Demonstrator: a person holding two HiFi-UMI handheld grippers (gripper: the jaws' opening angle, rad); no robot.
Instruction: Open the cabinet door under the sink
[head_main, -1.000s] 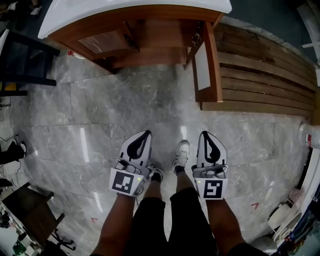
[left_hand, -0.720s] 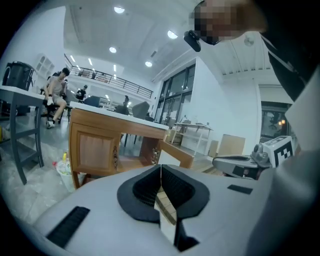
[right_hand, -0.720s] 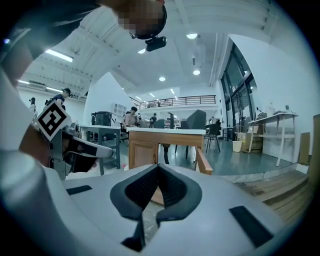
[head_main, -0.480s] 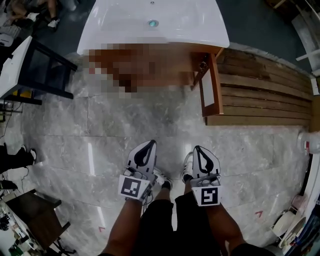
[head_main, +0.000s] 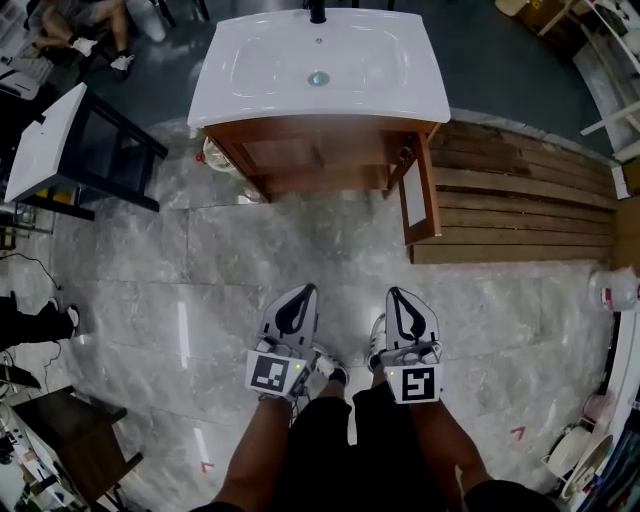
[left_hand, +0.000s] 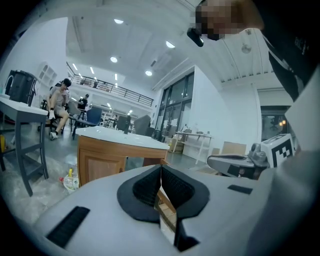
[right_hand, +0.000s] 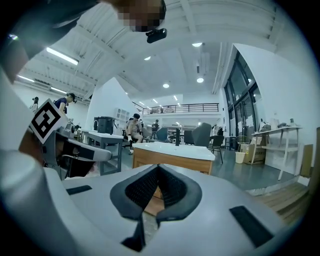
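The white sink (head_main: 318, 70) sits on a wooden cabinet (head_main: 300, 152) at the top of the head view. The cabinet's right door (head_main: 420, 195) stands swung out toward me, and its left door looks closed. My left gripper (head_main: 304, 290) and right gripper (head_main: 394, 294) hang side by side over the marble floor, well short of the cabinet. Each is shut with nothing between its pads. The left gripper view shows the cabinet (left_hand: 102, 161) ahead past the closed pads (left_hand: 150, 187). The right gripper view shows the cabinet (right_hand: 170, 157) ahead under its sink top.
A black-framed table with a white top (head_main: 60, 140) stands to the left of the cabinet. A small bottle (head_main: 212, 152) lies at the cabinet's left foot. A slatted wooden platform (head_main: 520, 205) runs along the right. My shoes (head_main: 335, 368) are below the grippers. People sit at the far left.
Both grippers have risen together and stayed shut. The head view has swung up, so the whole sink top now shows. The right door stays open.
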